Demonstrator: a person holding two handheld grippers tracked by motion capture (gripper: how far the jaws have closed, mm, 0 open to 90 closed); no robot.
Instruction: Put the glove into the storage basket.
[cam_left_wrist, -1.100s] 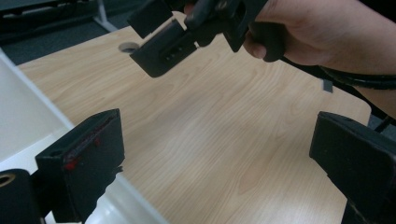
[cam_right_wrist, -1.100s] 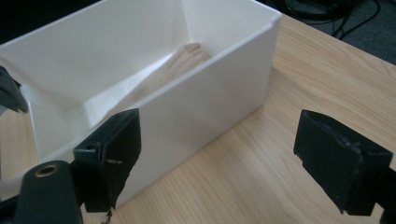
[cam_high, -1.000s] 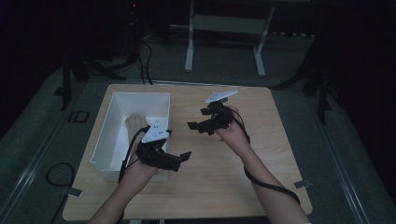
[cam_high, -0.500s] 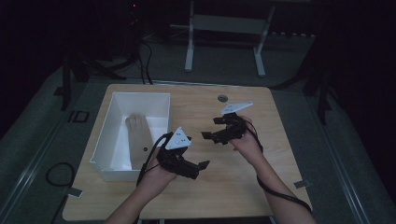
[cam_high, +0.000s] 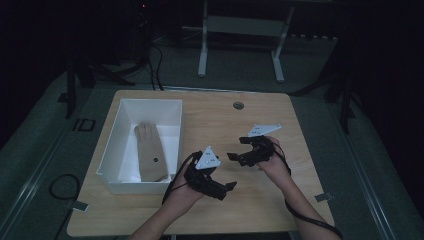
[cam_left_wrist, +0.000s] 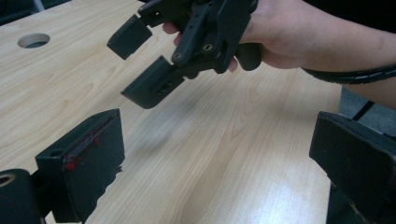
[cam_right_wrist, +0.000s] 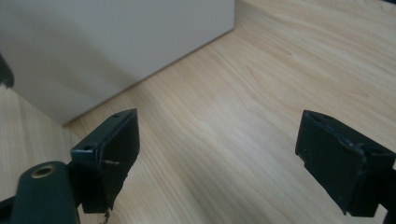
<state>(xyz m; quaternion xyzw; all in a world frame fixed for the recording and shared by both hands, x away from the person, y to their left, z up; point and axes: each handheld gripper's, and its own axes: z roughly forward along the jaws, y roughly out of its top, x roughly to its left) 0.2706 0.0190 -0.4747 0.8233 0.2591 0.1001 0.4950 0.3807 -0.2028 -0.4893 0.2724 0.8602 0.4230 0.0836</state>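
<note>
Both the left gripper (cam_high: 226, 188) and the right gripper (cam_high: 235, 156) are held over the bare wooden table (cam_high: 220, 120) with jaws spread wide and empty, while the tan glove (cam_high: 150, 159) lies flat inside the white bin (cam_high: 111, 155).

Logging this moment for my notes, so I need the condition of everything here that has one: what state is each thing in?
Left tongs: open, empty, over bare table.
Right tongs: open, empty, held above the table.
White bin: upright, open-topped, on the table's left part.
Tan glove: lying flat inside the bin.
Table: bare wood beneath both tongs.
</note>
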